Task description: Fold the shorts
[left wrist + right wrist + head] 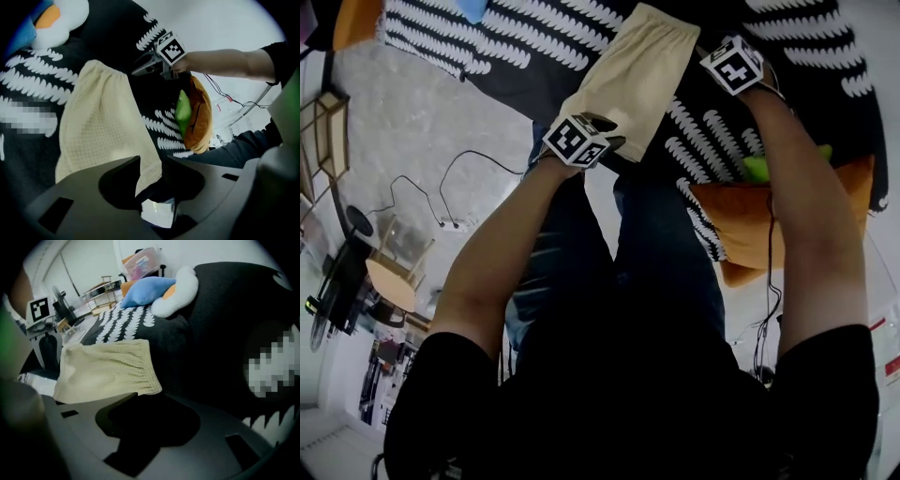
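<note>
Shorts (637,75) of a pale cream colour lie flat on a black cover with white marks (534,47), at the top of the head view, in front of the person's knees. The left tool (605,141) is at their near lower corner and the right tool (712,56) is just beside their far right edge. An orange cushion (759,220) with a green thing (759,167) on it lies to the right.

In the left gripper view the left tool (152,161) has its jaws apart. The near edge of the shorts (101,126) shows in the gap, but the pads do not press on it. Further off, the right tool (140,69) hangs over the cover, beside the orange cushion (201,117).

In the right gripper view the right tool (150,401) also has its jaws apart, with only the dark cover between them. The gathered waistband of the shorts (105,369) lies just beyond the jaw tips. A blue and white plush toy (150,289) rests further back on the cover.
</note>
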Motion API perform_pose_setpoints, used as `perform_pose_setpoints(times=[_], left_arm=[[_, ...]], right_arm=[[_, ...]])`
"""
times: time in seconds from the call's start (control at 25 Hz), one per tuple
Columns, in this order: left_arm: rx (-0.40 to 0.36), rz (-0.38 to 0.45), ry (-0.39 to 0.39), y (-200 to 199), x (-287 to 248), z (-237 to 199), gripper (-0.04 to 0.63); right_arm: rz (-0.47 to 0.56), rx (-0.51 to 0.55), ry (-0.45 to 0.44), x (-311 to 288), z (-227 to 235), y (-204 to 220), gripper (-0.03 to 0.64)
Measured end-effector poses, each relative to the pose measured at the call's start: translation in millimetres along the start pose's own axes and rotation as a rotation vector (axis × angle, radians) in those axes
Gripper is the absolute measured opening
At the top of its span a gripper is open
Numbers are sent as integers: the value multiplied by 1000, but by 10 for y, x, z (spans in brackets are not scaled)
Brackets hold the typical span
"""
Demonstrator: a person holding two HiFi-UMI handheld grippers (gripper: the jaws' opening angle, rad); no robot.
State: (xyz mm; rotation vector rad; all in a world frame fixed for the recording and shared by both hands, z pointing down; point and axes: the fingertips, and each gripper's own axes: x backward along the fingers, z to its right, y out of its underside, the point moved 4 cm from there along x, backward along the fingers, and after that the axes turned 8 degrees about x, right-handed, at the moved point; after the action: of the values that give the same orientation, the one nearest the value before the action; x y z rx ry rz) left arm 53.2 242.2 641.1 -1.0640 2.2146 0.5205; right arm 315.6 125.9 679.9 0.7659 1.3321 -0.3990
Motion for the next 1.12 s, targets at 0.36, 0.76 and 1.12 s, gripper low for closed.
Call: perform_pose_setpoints(times=[0.36,0.76,1.12], left_arm=[[-18,88,-42,-984,493,-437,161],[-72,86,-56,-1930,785,-718,169],[11,91,-41,-2372,329,-1247,238]], right_arm=[[114,-283,5,29,48,113,160],[234,-581,-62,142,-19,87,213],[361,-906,-79,-250,95,206,219]])
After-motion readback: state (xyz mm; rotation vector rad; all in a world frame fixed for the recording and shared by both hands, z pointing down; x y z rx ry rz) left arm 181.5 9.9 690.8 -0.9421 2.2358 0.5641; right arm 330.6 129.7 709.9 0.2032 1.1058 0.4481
